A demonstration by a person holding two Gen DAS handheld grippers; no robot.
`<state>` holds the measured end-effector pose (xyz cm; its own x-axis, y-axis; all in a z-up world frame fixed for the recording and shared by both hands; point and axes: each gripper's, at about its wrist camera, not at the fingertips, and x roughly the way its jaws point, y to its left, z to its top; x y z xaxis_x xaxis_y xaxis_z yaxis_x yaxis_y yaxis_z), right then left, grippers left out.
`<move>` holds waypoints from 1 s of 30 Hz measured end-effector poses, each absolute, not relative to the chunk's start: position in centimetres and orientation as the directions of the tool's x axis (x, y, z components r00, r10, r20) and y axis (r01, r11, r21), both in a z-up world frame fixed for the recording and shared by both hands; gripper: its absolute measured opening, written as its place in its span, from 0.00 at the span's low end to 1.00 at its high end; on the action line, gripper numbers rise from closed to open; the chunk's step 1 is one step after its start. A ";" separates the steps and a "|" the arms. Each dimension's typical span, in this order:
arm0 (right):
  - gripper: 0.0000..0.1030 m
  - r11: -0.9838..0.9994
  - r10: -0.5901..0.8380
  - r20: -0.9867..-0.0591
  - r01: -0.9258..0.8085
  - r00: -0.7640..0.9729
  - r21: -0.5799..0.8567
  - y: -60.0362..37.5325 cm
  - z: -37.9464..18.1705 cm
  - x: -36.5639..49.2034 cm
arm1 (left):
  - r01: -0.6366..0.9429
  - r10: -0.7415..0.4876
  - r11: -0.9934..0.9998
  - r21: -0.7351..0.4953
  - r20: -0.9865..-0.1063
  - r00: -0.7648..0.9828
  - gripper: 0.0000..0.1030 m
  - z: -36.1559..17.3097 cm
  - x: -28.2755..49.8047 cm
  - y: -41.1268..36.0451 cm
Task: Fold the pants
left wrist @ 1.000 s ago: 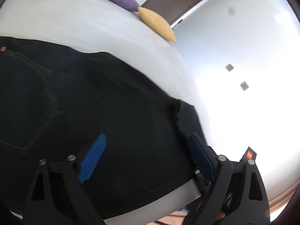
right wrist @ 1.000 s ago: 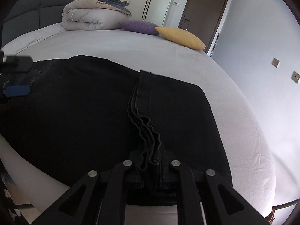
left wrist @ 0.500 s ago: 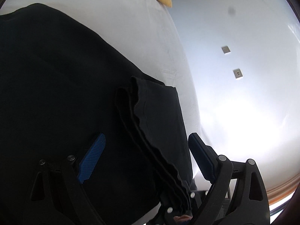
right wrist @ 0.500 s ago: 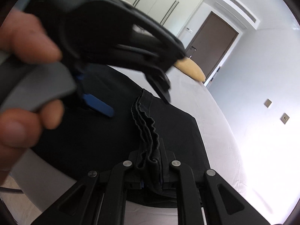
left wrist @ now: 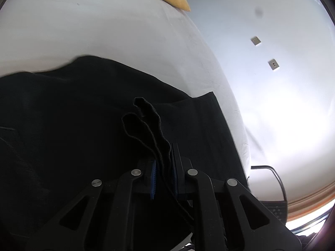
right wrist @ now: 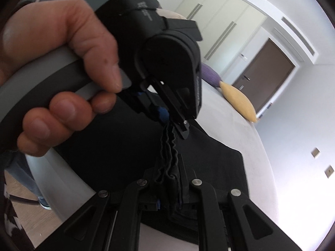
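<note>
Black pants point(left wrist: 73, 125) lie spread on a white bed point(left wrist: 104, 31). My left gripper point(left wrist: 164, 173) is shut on the bunched, wavy hem edge of the pants point(left wrist: 146, 123), with the blue pads pressed on the layers. My right gripper point(right wrist: 169, 190) is shut on the same bunched hem point(right wrist: 168, 152), just below the left one. In the right wrist view the left gripper point(right wrist: 173, 123) and the hand holding it point(right wrist: 62, 73) fill the upper left, very close to the right gripper.
A yellow cushion point(right wrist: 238, 100) and a purple cushion point(right wrist: 209, 75) lie at the bed's far side. A brown door point(right wrist: 270, 73) and white wardrobes point(right wrist: 226, 27) stand behind. The wooden floor point(right wrist: 27, 205) shows past the bed's near edge.
My left gripper moved from the waist side over to the bunched hem and shut on it, right beside my right gripper. The right gripper kept its hold.
</note>
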<state>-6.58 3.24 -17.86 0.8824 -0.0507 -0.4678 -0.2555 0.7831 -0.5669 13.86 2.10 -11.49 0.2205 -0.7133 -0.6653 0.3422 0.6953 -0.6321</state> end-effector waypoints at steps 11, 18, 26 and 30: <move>0.12 0.745 0.058 -0.528 -0.389 0.847 -0.543 8.2 -18.0 -4.0 | 0.277 -0.667 0.745 -0.607 -0.691 0.279 0.10 -12.4 18.4 12.3; 0.20 0.730 0.066 -0.587 -0.440 0.807 -0.523 6.3 -19.8 -2.0 | 0.221 -0.659 0.752 -0.621 -0.698 0.282 0.11 -15.3 19.1 15.3; 0.73 0.826 0.248 -0.634 -0.502 0.733 -0.257 0.3 -16.6 -2.6 | 0.219 -0.524 0.851 -0.477 -0.754 0.395 0.17 -12.9 16.9 15.8; 0.46 0.852 0.422 -0.667 -0.519 0.614 0.062 -6.5 -14.0 -1.8 | 0.275 -0.433 0.900 -0.337 -0.751 0.499 0.17 -9.9 14.5 15.2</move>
